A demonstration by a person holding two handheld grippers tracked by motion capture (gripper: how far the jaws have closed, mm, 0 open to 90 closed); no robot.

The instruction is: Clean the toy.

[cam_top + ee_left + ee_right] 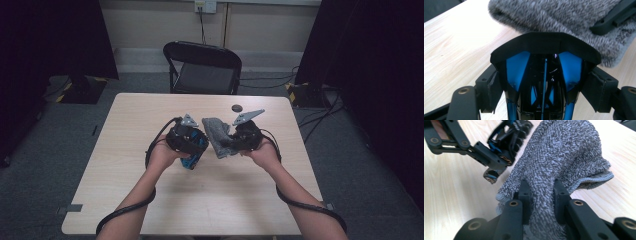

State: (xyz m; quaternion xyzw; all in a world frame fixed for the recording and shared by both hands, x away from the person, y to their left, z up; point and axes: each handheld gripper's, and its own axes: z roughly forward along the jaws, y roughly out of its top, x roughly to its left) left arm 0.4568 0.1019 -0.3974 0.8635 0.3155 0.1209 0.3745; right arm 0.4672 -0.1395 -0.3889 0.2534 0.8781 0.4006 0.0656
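Observation:
A black and blue toy car (544,75) sits nose-up between the jaws of my left gripper (544,85), whose pads press on its two sides. In the high view the left gripper (197,146) holds the car (192,159) just above the table's middle. My right gripper (541,192) is shut on a grey fuzzy cloth (564,152), which hangs bunched from its jaws. In the high view this cloth (216,131) hangs between the two grippers, with the right gripper (232,142) beside it. The cloth (554,15) lies close behind the car. The car's wheels (509,135) are near the cloth's edge.
The light wooden table (150,200) carries a small dark round disc (236,107) near its far edge. A black folding chair (202,67) stands behind the table. Cables lie on the floor at the right, and dark curtains hang on both sides.

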